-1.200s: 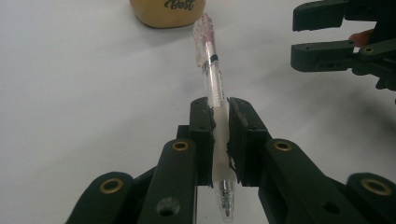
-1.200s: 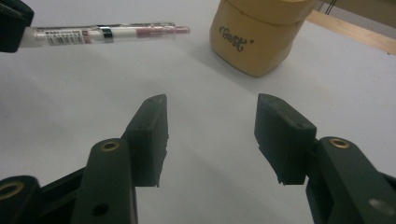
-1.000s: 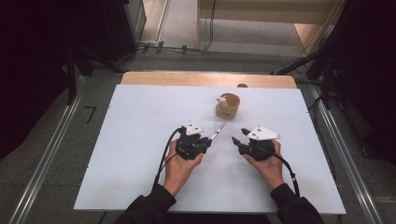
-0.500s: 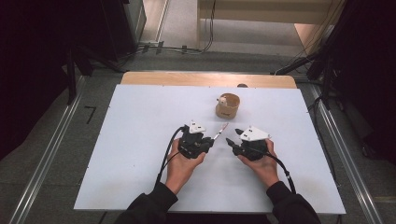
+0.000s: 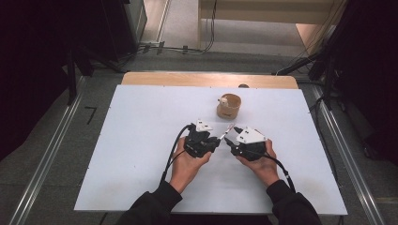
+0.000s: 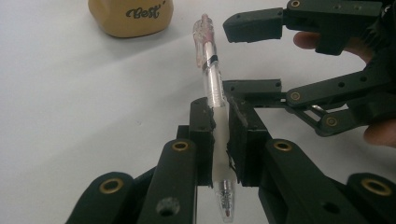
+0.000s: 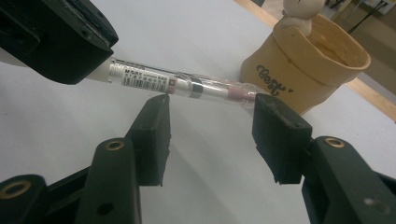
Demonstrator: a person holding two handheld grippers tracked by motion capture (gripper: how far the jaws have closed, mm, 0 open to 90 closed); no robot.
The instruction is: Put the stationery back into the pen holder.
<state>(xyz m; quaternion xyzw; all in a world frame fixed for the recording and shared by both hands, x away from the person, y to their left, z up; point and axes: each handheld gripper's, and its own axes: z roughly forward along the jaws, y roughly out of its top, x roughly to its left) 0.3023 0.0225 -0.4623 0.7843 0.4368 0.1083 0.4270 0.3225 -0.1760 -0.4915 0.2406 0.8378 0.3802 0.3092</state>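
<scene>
Left gripper (image 6: pixel 219 135) clamps pen (image 6: pixel 212 88); its free end seemingly lies between open right gripper (image 7: pixel 210 126).

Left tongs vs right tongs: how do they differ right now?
The left tongs are shut on the pen, gripping its white sleeve; the right tongs stand open, pads off the pen. The left tongs carry the pen; the right tongs bracket its pink cap end, holding nothing. Both are black, hand-held, and meet over the table near the cup.

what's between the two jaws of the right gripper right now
The free end of the clear pen crosses the gap of the right gripper, as the right gripper view shows; the pads do not press it. The left gripper clamps its other end.
</scene>
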